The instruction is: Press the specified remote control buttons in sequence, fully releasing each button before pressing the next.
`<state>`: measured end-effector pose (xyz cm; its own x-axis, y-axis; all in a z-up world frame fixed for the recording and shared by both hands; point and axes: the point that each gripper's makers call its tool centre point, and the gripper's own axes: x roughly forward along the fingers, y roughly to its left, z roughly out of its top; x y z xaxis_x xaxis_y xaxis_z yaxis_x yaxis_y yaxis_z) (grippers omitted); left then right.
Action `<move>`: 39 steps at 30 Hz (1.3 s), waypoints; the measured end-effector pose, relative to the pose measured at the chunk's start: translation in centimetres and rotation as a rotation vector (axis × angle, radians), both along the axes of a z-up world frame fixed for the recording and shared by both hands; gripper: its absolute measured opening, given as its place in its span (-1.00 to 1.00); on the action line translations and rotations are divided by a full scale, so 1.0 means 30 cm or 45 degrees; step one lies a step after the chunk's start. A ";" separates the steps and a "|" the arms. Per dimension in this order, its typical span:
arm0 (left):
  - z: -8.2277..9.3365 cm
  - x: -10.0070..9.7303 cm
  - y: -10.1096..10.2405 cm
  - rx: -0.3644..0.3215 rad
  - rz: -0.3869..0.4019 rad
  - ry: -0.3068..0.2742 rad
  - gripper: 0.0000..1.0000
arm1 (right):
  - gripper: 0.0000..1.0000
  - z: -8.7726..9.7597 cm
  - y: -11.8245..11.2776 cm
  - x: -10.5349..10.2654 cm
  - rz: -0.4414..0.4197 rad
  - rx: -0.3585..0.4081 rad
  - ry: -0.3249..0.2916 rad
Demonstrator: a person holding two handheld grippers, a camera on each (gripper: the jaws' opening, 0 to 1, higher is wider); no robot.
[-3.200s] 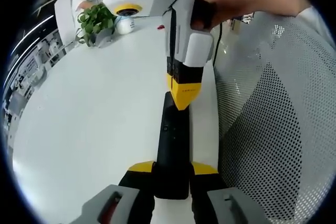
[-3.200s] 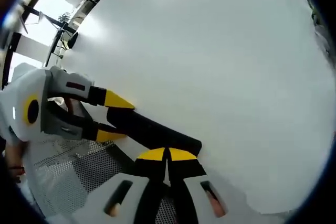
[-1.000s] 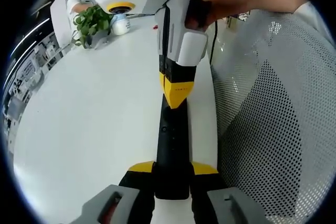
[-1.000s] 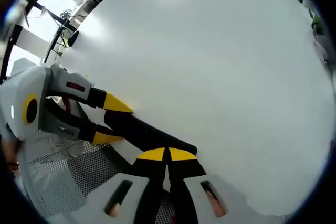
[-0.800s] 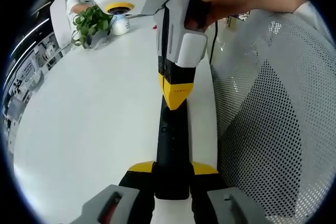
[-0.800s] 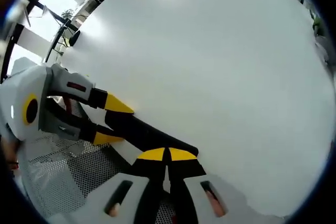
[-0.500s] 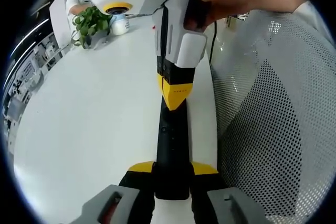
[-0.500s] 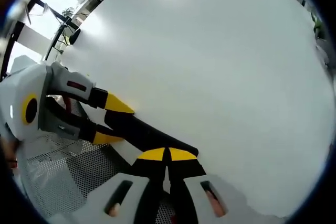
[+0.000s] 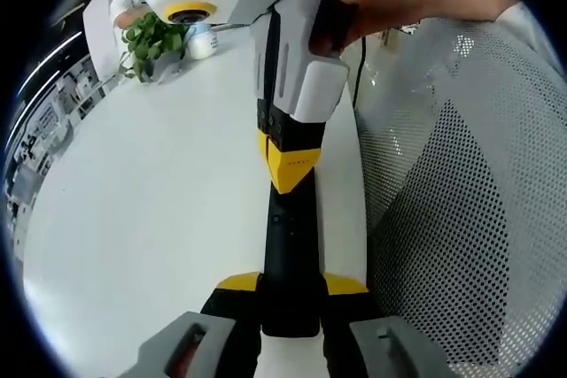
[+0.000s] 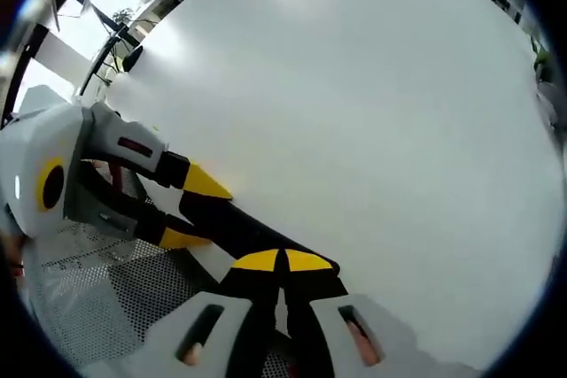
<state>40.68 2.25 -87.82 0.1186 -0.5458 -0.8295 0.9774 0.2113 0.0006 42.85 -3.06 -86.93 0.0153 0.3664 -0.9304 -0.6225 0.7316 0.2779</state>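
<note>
Holding the slim black remote control (image 9: 290, 254) at the white worktop's (image 9: 151, 210) edge, our left gripper (image 9: 290, 294) clamps its end. Our right gripper (image 9: 289, 161), jaws together and empty, sits on the buttons; presses look unfinished, count unknowable.

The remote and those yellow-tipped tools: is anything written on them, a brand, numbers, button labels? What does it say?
Nothing can be read for certain.
Right gripper, yellow tip in the left gripper view: a short line of dark print, too small and blurred to read.
Remote control: a small mark or button on its black face, no legible label.
Left gripper, seen in the right gripper view: a red patch on its grey arm, no readable text.
</note>
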 end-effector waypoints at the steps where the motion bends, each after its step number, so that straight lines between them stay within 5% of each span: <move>1: 0.000 0.000 0.000 0.000 0.000 0.000 -0.51 | -1.00 0.000 0.000 0.000 0.000 0.000 -0.001; 39: 0.000 0.001 0.001 -0.003 0.008 0.001 -0.51 | -1.00 -0.001 0.003 0.007 -0.066 0.022 0.007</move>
